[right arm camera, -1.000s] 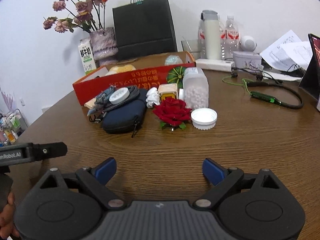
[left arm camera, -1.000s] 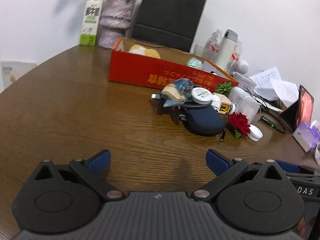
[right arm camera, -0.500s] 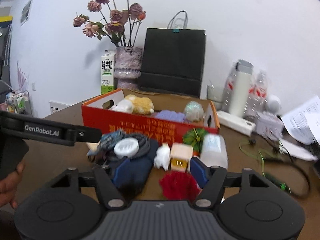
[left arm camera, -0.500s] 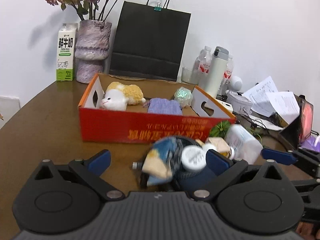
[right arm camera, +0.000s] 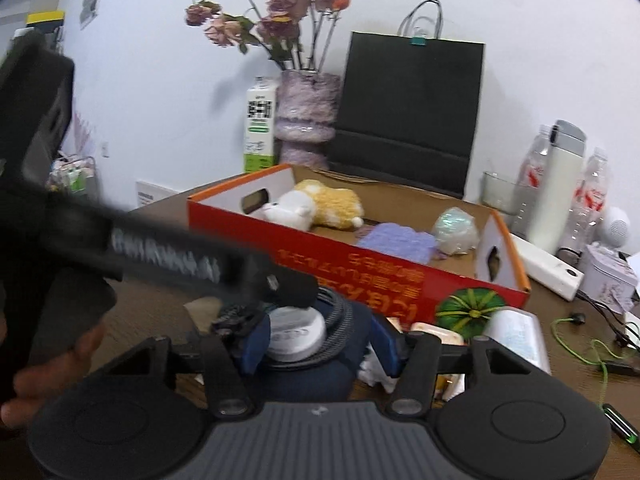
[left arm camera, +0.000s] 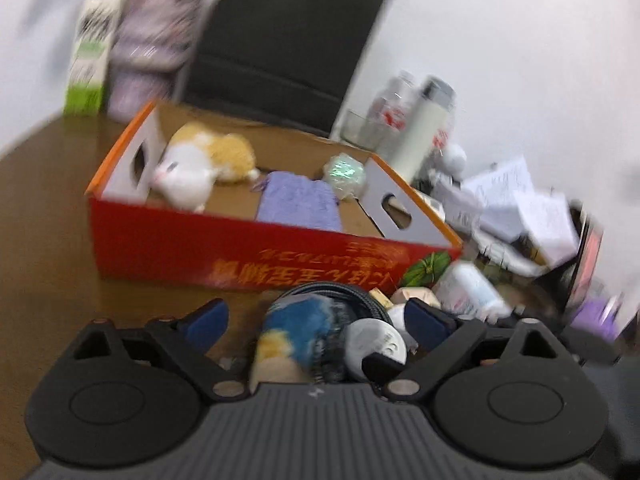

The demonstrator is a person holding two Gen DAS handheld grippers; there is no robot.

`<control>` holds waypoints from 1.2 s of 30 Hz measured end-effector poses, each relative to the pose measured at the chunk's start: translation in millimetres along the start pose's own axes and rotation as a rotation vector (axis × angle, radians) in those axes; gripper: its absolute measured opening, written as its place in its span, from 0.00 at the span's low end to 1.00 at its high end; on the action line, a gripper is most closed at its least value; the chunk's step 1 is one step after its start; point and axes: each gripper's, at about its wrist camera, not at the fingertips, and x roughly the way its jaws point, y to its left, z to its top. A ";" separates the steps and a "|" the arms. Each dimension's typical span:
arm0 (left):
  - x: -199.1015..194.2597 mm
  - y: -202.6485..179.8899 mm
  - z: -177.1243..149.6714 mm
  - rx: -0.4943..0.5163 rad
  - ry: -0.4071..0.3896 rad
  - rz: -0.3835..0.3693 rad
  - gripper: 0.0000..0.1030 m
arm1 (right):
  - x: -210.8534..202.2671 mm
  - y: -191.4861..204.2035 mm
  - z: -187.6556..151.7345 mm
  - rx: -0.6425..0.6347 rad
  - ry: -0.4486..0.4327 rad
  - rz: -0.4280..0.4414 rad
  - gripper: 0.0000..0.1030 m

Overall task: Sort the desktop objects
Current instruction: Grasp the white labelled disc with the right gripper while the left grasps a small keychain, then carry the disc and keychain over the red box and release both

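A red cardboard box (left arm camera: 240,256) (right arm camera: 360,256) holds a yellow-white plush toy (left arm camera: 200,164), a purple cloth (left arm camera: 298,202) and a shiny ball (left arm camera: 344,170). In front of it lies a pile: a blue-yellow soft item (left arm camera: 296,332), a white round lid (right arm camera: 294,332), a dark blue pouch (right arm camera: 344,344), a green pumpkin toy (right arm camera: 470,308). My left gripper (left arm camera: 316,320) is open with the soft item between its fingers. My right gripper (right arm camera: 320,344) is open around the pouch and lid. The left gripper's body (right arm camera: 160,256) crosses the right wrist view.
A black paper bag (right arm camera: 408,112), a vase of dried flowers (right arm camera: 306,116) and a milk carton (right arm camera: 260,124) stand behind the box. Bottles and a white flask (right arm camera: 556,192), papers (left arm camera: 520,204), a clear jar (right arm camera: 516,340) and cables (right arm camera: 584,344) crowd the right side.
Both grippers have moved forward and down into the pile. The soft item now sits between the left fingers and the pouch between the right fingers. The left view is blurred by motion.
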 end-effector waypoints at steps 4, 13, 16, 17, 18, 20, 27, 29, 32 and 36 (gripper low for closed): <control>10.1 15.6 -1.9 -0.036 0.066 -0.002 0.33 | 11.1 10.1 1.4 0.002 0.003 0.037 0.42; -50.9 5.0 -6.1 -0.069 -0.098 0.012 0.09 | -17.4 12.8 4.2 0.082 -0.070 0.018 0.37; -94.2 -6.8 -21.6 -0.042 -0.174 0.081 0.09 | -54.5 5.7 4.0 0.155 -0.140 0.009 0.37; -102.8 -12.8 -29.7 -0.020 -0.172 0.146 0.09 | -66.1 4.4 0.6 0.173 -0.146 0.018 0.37; -109.1 -17.6 -39.1 0.008 -0.168 0.191 0.09 | -74.2 4.6 -3.6 0.182 -0.140 0.023 0.37; -121.2 -22.1 -57.9 0.025 -0.170 0.237 0.09 | -86.7 9.8 -17.2 0.190 -0.101 0.022 0.37; -150.6 -23.8 -107.5 -0.002 -0.110 0.275 0.09 | -117.8 35.9 -71.0 0.205 0.015 0.000 0.37; -156.4 -28.4 -113.9 0.009 -0.101 0.269 0.09 | -126.9 39.9 -79.3 0.204 0.025 -0.016 0.37; -163.8 -37.1 -119.2 0.042 -0.108 0.247 0.09 | -141.0 42.9 -82.2 0.190 0.014 -0.058 0.37; -167.4 -48.0 -119.4 0.061 -0.127 0.232 0.09 | -156.2 40.8 -77.9 0.191 -0.024 -0.084 0.37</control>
